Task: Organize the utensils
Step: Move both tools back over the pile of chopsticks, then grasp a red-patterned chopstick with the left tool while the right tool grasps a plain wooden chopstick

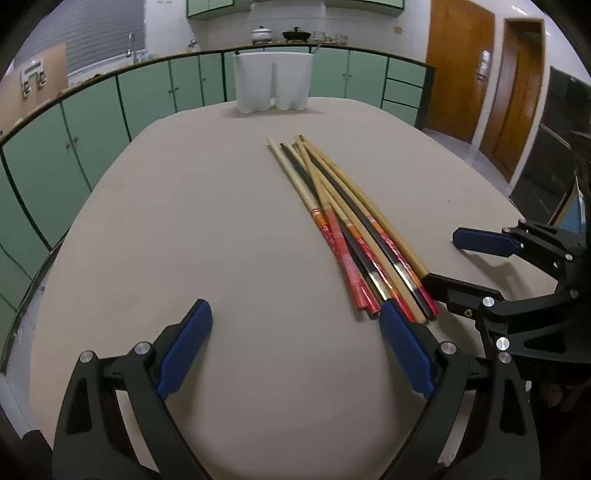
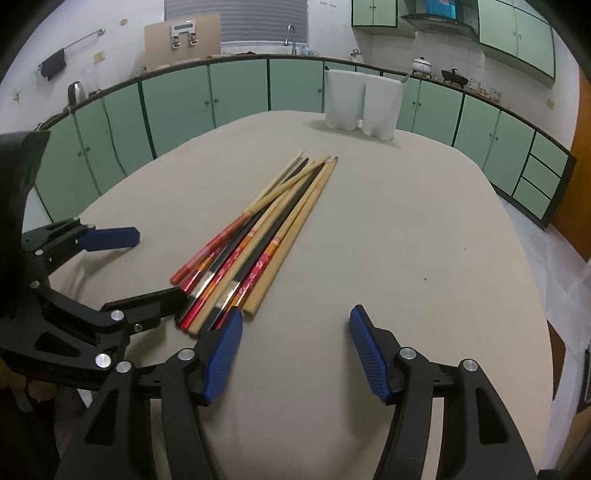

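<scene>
A bundle of several chopsticks (image 1: 343, 221), wooden, black and red-handled, lies on the beige table (image 1: 207, 221); it also shows in the right wrist view (image 2: 258, 240). A white two-part utensil holder (image 1: 273, 81) stands at the table's far edge, also in the right wrist view (image 2: 364, 103). My left gripper (image 1: 295, 314) is open and empty, its right finger beside the handle ends. My right gripper (image 2: 295, 321) is open and empty, its left finger by the handle ends. Each gripper shows in the other's view, the right (image 1: 443, 258) and the left (image 2: 155, 266).
Green kitchen cabinets (image 1: 147, 92) run behind the table. Pots (image 1: 262, 35) sit on the far counter. Wooden doors (image 1: 458, 66) are at the right. A kettle (image 2: 75, 92) stands on the counter at the left.
</scene>
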